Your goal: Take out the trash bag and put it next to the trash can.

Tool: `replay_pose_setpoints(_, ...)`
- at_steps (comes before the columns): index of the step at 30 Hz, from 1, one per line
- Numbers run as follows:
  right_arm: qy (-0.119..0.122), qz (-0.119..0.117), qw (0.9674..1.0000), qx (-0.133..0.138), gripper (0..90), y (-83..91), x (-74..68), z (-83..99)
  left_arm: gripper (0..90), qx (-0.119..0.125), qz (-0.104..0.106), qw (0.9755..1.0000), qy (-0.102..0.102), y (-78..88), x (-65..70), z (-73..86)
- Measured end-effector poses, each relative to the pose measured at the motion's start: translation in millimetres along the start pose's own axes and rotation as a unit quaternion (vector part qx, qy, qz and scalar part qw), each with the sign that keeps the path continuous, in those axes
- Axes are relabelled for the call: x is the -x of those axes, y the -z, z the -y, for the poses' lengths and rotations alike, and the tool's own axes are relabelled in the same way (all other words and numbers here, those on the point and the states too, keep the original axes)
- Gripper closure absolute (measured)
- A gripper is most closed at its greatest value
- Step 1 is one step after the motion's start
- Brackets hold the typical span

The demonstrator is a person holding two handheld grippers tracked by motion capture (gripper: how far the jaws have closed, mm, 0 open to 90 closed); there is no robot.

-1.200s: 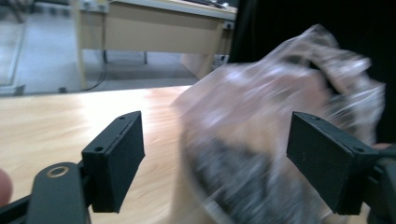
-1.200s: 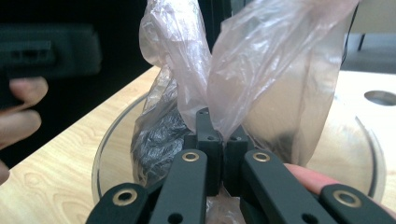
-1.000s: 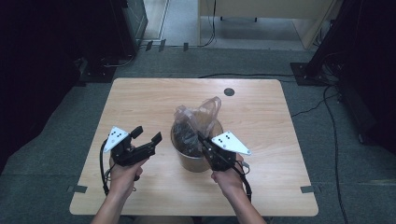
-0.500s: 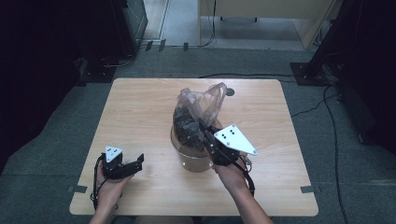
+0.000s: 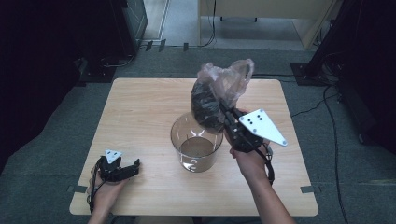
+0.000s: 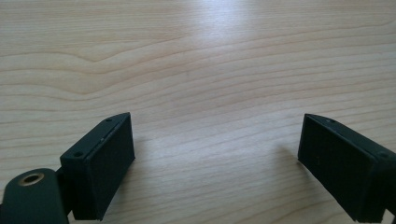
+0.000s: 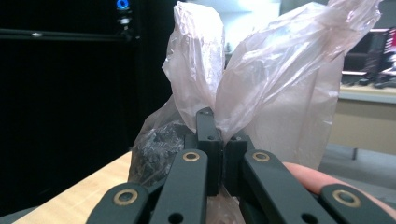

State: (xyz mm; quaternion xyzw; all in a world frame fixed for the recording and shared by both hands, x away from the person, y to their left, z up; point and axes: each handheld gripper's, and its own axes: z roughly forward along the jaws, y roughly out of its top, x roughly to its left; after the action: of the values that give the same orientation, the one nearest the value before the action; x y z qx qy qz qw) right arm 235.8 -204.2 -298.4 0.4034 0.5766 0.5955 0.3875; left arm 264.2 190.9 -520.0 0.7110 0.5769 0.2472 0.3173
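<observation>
Right tongs (image 5: 227, 113) clenched on the gathered neck of a translucent plastic bag (image 5: 218, 93) of dark contents, held above and just behind a clear round container (image 5: 196, 148). Left tongs (image 5: 122, 171) released, jaws wide apart, low over the wooden table (image 5: 140, 112) near its front-left corner.

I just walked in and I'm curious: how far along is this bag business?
Done: the plastic bag is lifted clear of the clear bin, which now looks empty. In hand: the right gripper pinches the bag's neck; the left gripper rests open on the table. Left, probably: setting the bag aside.
</observation>
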Motion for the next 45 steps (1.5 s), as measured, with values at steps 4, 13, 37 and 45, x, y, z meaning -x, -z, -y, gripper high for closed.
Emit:
replay_pose_setpoints(4, 0.007, 0.031, 0.9995, 0.000, 90.0, -0.6, 19.6, -3.7, 10.7, 0.000, -0.002, 1.0000, 0.004, 0.4, -5.8, 0.1)
replay_pose_setpoints(13, 0.004, 0.092, 0.9946, -0.048, 90.0, -24.2, 53.0, 37.0, 11.0, -0.002, -0.010, 0.9999, -0.002, -0.4, -3.7, -0.2)
replay_pose_setpoints(37, -0.060, -0.058, 0.9854, -0.148, 70.0, -90.6, 88.6, 152.0, 11.0, -0.002, -0.010, 0.9999, -0.002, -0.5, -3.8, -0.2)
replay_pose_setpoints(45, -0.063, -0.088, 0.9832, -0.147, 35.8, -63.2, 105.0, 160.9, 11.0, -0.001, -0.010, 0.9999, -0.001, -1.1, -3.9, -0.7)
